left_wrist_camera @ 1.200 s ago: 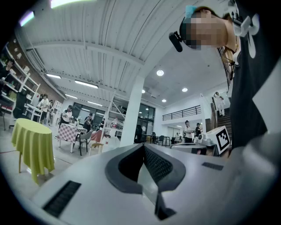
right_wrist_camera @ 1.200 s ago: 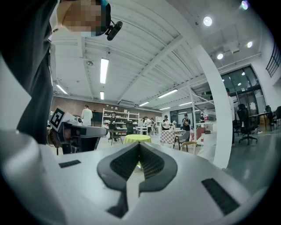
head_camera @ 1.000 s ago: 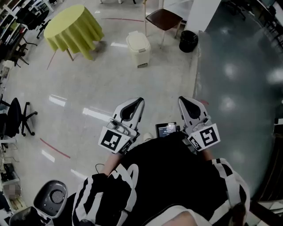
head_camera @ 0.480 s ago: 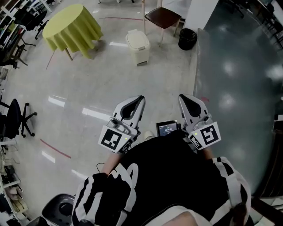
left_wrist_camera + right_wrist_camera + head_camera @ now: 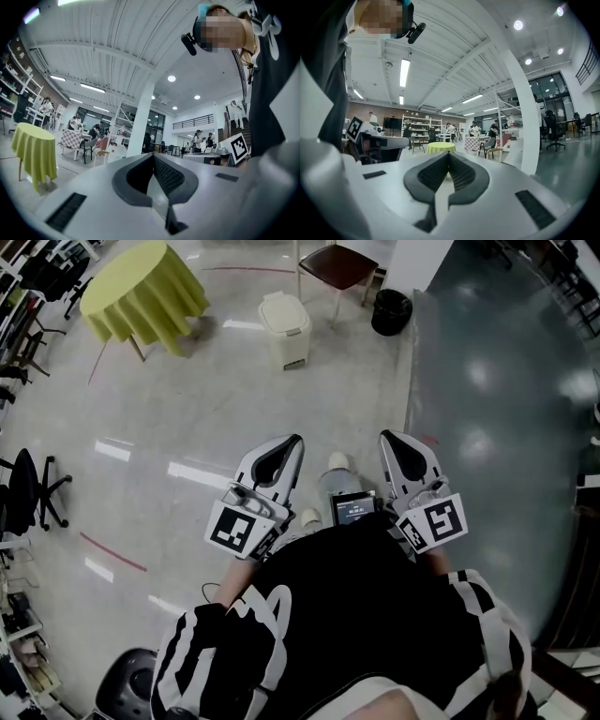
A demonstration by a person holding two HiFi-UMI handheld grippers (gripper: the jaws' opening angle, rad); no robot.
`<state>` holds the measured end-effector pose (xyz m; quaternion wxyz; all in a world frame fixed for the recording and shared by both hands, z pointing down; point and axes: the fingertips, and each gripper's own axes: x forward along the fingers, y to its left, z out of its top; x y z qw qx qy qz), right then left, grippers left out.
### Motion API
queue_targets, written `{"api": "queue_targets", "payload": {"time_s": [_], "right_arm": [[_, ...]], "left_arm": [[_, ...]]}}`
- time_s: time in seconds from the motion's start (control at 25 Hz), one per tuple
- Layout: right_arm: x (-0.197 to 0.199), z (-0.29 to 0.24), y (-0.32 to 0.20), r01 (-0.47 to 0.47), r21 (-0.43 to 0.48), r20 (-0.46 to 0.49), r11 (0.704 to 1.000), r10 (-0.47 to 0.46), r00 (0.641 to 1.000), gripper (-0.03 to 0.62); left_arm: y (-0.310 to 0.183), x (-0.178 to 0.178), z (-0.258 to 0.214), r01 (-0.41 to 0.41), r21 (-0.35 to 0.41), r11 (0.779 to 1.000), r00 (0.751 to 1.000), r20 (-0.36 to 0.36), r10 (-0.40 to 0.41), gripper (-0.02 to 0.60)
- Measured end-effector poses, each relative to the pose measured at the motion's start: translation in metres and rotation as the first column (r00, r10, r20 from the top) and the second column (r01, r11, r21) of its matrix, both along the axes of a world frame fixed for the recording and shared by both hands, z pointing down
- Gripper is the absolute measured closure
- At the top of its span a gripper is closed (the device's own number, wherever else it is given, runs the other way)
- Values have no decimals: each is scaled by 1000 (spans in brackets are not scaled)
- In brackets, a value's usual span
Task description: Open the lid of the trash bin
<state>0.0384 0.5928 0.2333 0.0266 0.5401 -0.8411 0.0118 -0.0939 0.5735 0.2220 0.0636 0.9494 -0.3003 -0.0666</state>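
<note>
Glossy floor (image 5: 187,418), matt plastic trash bin (image 5: 284,322)

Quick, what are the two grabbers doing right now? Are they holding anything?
Left gripper: closed, holding nothing.
Right gripper: closed, holding nothing.

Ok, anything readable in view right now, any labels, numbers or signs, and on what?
Small screen: pale lines of text, too small to read.
Left marker cube, right marker cube: black-and-white square patterns, no letters.
Trash bin: no label visible.
Nothing else is legible in any view.
</note>
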Motion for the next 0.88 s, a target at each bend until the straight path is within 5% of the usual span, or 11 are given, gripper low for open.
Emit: {"api": "queue_targets", "payload": {"time_s": [0.88], "right_arm": [[39, 13, -114, 33, -58, 15, 998, -32, 999, 589]], "left_arm": [[-101, 34, 0, 61, 11, 998, 997, 37, -61, 574]]}}
